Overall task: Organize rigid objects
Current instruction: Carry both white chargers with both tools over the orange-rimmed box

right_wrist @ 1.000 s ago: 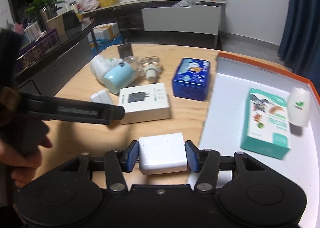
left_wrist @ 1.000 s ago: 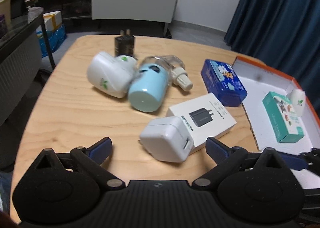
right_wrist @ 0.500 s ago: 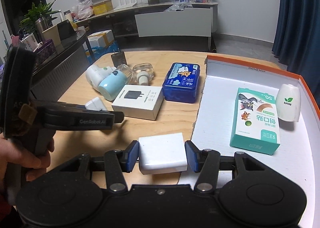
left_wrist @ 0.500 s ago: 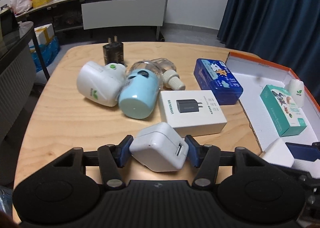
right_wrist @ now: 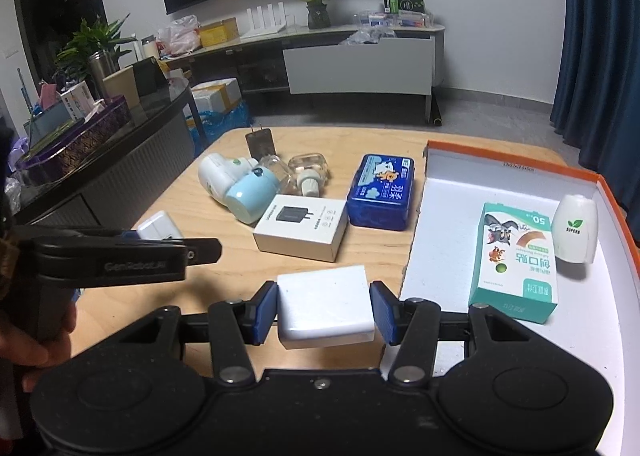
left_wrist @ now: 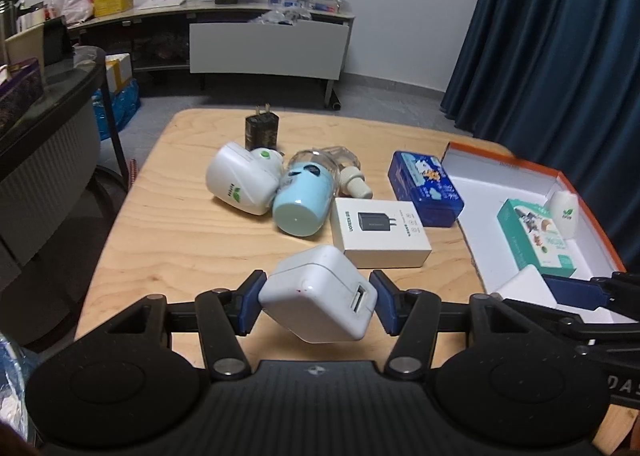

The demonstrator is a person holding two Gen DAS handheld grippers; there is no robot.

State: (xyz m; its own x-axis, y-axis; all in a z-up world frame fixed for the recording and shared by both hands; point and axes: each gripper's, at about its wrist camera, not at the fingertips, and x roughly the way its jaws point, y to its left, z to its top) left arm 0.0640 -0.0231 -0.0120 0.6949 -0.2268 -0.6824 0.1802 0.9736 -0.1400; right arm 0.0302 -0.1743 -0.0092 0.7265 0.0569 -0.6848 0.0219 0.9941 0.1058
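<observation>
Holding a white USB charger cube [left_wrist: 318, 298] in my left gripper [left_wrist: 318, 306], I have its blue pads [left_wrist: 250, 304] pressed against both sides, the cube tilted so its USB port faces down and to the right, above the near edge of the wooden table [left_wrist: 168, 232]. My right gripper [right_wrist: 324, 310] is clamped on a white rectangular adapter block [right_wrist: 325, 306], held level at the near left corner of the open white box with an orange rim [right_wrist: 508, 168].

Inside that box lie a teal carton with a cartoon cat [right_wrist: 516, 260] and, just beside its far right corner, a small white bottle with a green leaf logo [right_wrist: 576, 228].

On the table, left of the box, sits a dark blue case [right_wrist: 382, 192]. In front of it lies a white charger package printed with a black plug [right_wrist: 302, 232]. Farther left, a light blue cylinder [left_wrist: 304, 196] lies on its side touching a white plug-in device with a green leaf mark [left_wrist: 242, 184]. A clear bottle with a cream cap [left_wrist: 344, 168] lies behind them, and a black plug [left_wrist: 262, 130] stands upright at the far side.
</observation>
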